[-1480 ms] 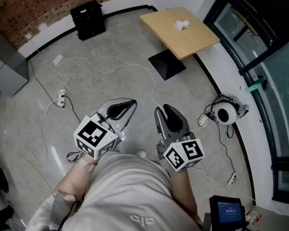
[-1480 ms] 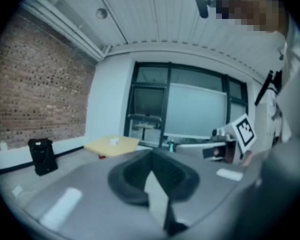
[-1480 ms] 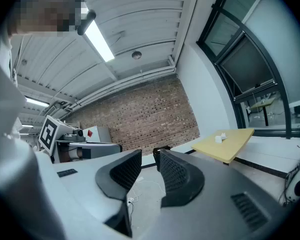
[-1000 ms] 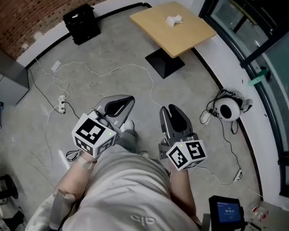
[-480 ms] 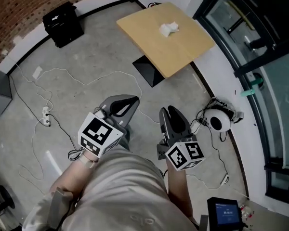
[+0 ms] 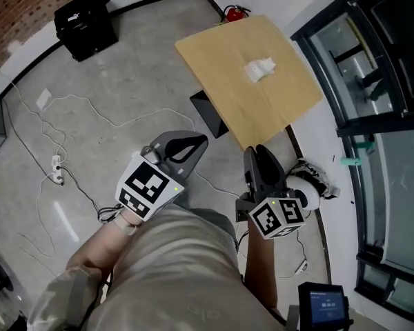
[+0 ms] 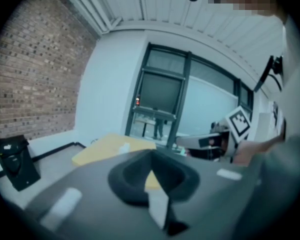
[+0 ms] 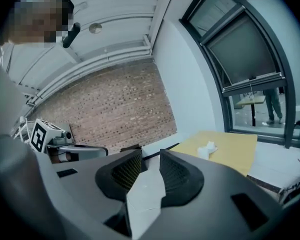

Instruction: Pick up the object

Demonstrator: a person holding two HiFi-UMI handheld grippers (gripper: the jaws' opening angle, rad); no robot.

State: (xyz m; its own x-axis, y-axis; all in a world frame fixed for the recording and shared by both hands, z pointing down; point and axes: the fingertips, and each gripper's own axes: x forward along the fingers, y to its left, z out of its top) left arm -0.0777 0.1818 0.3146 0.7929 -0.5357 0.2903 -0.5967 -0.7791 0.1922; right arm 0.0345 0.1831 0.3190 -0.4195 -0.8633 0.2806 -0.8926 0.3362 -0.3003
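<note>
We hold the left gripper [image 6: 197, 143] and the right gripper [image 6: 261, 154] side by side above the floor [image 6: 110, 88], the right one near the closest corner of the wooden desk [image 6: 221, 61]. Both grippers have their jaws drawn together and grasp nothing. The object [image 6: 260, 69], a crumpled white wad, lies around the middle of the desk, well apart from both grippers.

Small white object [image 6: 260, 69] on table [image 6: 219, 66]: kind indiscernible.

Black box [image 6: 81, 23] by brick wall [image 6: 21, 2], power strip [image 6: 55, 163] on floor [image 6: 145, 61], red extinguisher [image 6: 234, 12] in corner, lit screen [image 6: 323, 307] bottom right.
</note>
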